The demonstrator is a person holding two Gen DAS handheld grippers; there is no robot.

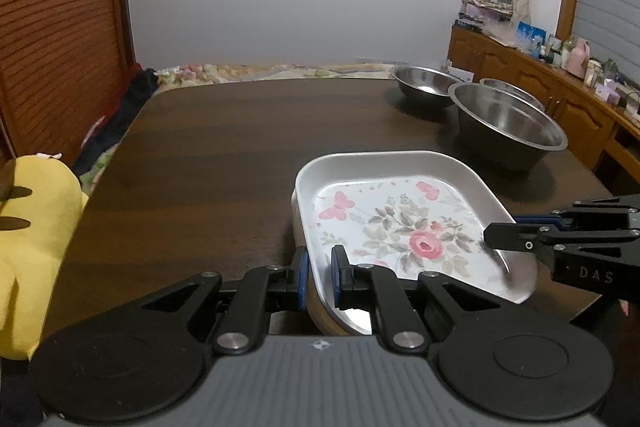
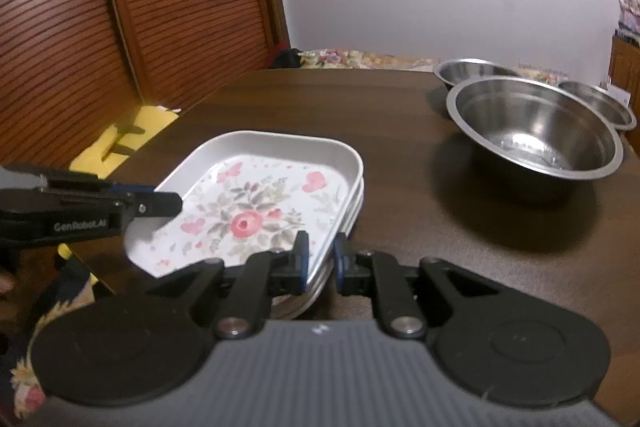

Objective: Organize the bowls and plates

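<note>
Left gripper [image 1: 319, 269]: pinching the floral plate's [image 1: 400, 223] left rim, jaws narrow.
Right gripper [image 2: 320, 259]: clamping the opposite rim, jaws narrow.
Plate: sitting atop a stack [image 2: 352, 215] at the table's [image 1: 224, 147] near edge.
Bowls [image 2: 536, 131]: three steel ones waiting well apart, far right.

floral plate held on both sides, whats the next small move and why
Probably open both grippers a little. The floral plate already sits nested on the stack of plates, with the left gripper and right gripper clamped on its opposite rims, so letting go comes next.
</note>
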